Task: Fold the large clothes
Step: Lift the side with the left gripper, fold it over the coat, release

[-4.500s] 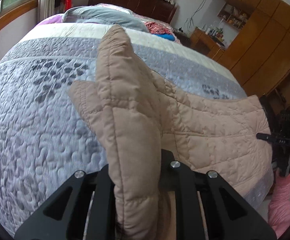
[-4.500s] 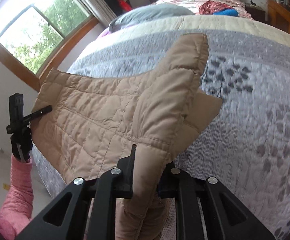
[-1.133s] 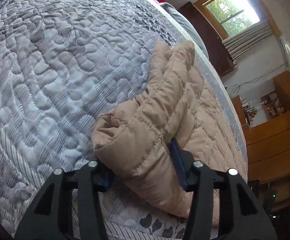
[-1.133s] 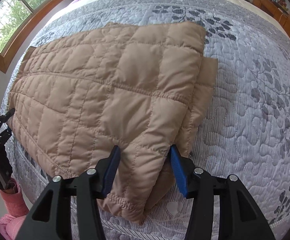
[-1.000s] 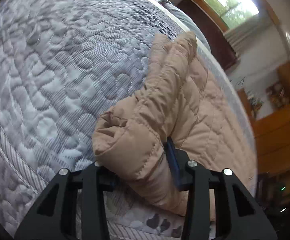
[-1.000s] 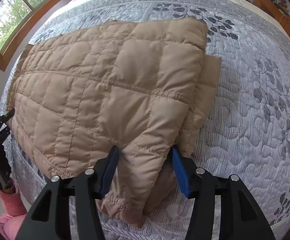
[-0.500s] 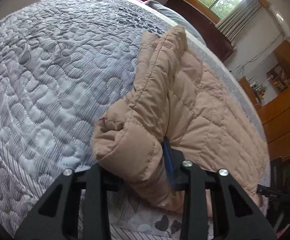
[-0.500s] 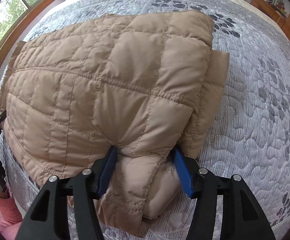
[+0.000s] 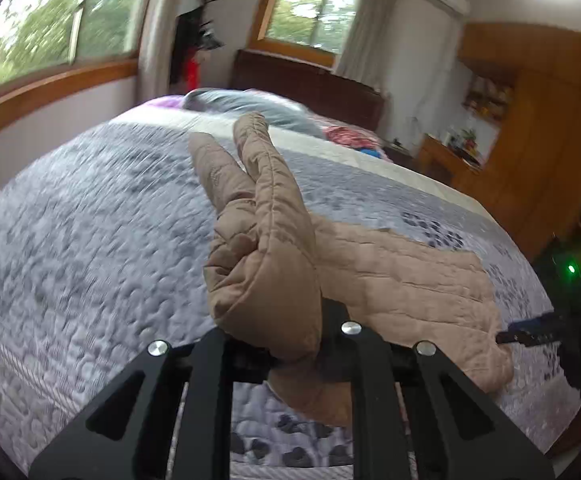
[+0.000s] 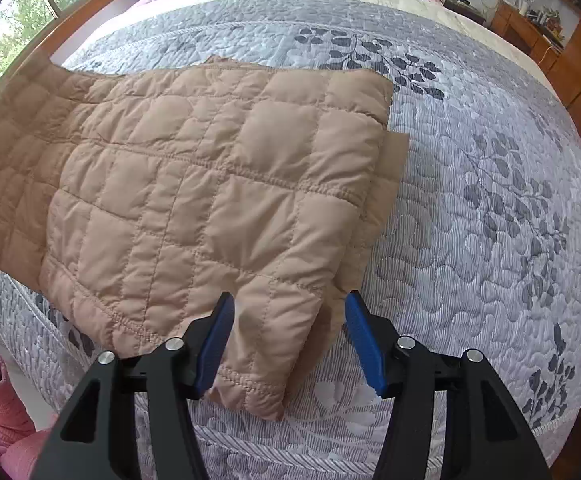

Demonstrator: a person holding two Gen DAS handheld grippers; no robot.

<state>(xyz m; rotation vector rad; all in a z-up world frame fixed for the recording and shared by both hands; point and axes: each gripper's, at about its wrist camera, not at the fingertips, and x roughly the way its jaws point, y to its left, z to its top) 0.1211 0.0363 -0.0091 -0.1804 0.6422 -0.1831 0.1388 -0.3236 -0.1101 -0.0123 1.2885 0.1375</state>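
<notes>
A tan quilted jacket (image 10: 194, 200) lies folded on the grey patterned bedspread (image 10: 490, 208). My right gripper (image 10: 288, 340) is open; its blue pads (image 10: 215, 340) stand either side of the jacket's near corner without pinching it. My left gripper (image 9: 290, 344) is shut on the jacket's other end (image 9: 266, 240), holding a thick bunched fold raised above the bed while the rest of the jacket (image 9: 402, 276) trails flat to the right. The right gripper shows at the far right of the left wrist view (image 9: 530, 334).
Pillows (image 9: 246, 106) and a dark headboard (image 9: 310, 80) are at the bed's far end. A wooden wardrobe (image 9: 550, 152) and desk stand to the right. Windows (image 9: 50, 28) line the left wall. The bed's near edge (image 10: 330, 448) drops off just below the jacket.
My right gripper has opened and let go of the jacket's corner, which now lies on the bed. My left gripper has lifted its end of the jacket and tilted up towards the room.
</notes>
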